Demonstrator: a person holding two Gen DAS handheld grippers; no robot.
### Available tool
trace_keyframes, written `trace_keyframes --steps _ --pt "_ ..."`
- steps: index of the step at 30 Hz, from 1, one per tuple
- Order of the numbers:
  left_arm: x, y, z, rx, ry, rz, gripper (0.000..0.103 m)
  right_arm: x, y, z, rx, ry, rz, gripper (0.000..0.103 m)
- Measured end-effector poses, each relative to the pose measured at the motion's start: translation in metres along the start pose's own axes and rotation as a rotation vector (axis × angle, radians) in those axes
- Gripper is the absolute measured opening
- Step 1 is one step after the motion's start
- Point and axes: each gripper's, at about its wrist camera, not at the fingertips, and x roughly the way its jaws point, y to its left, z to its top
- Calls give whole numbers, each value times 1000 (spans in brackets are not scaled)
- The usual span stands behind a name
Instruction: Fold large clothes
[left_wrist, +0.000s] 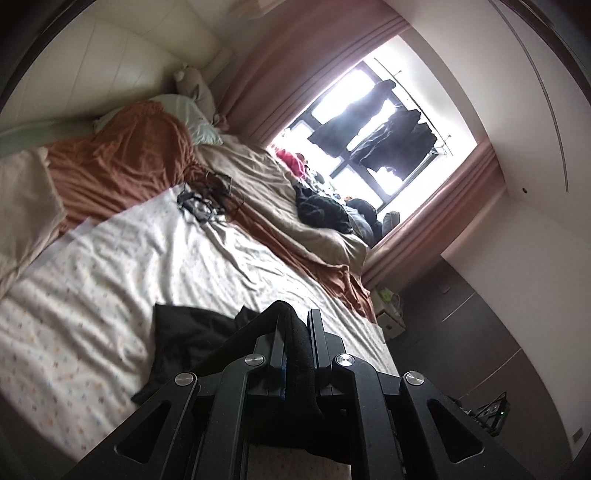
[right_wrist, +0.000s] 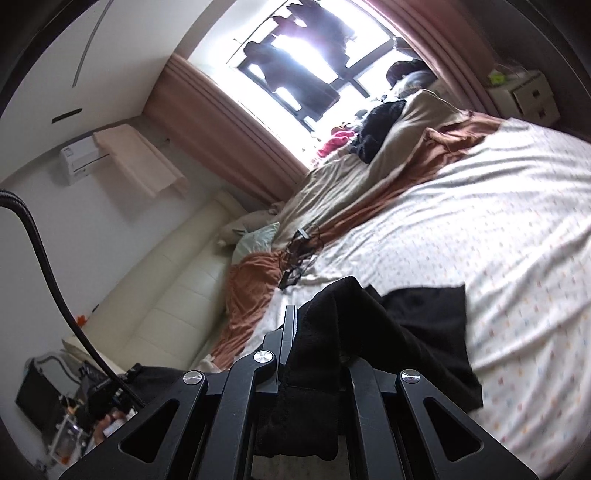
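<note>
A: Left wrist view?
B: The left gripper is seen clamped on a thick rolled edge of the black garment. The rest of the garment is draped down onto the white patterned sheet, left of the fingers. A rust-coloured blanket and a beige duvet are bunched along the far side of the bed. A tangle of cables is lying on the sheet beside them. Dark clothes are hung at the bright window.

A: Right wrist view?
B: The right gripper is closed on the same black garment; the cloth is piled over the fingers, so the right one is mostly hidden. From there the fabric is spread rightward over the sheet. The blanket and the cables are seen beyond. A cream headboard is at left, with an air conditioner mounted on the wall above.
</note>
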Motion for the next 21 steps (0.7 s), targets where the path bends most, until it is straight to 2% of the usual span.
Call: trace_keyframes --steps 4,10,21 --pt "21 2 9 2 -4 7 9 22 -8 14 9 3 3 4" --pt "64 25 20 -31 26 36 9 61 -33 23 28 34 -21 4" --pt "172 101 11 -140 132 143 9 140 -99 18 88 109 -107 4"
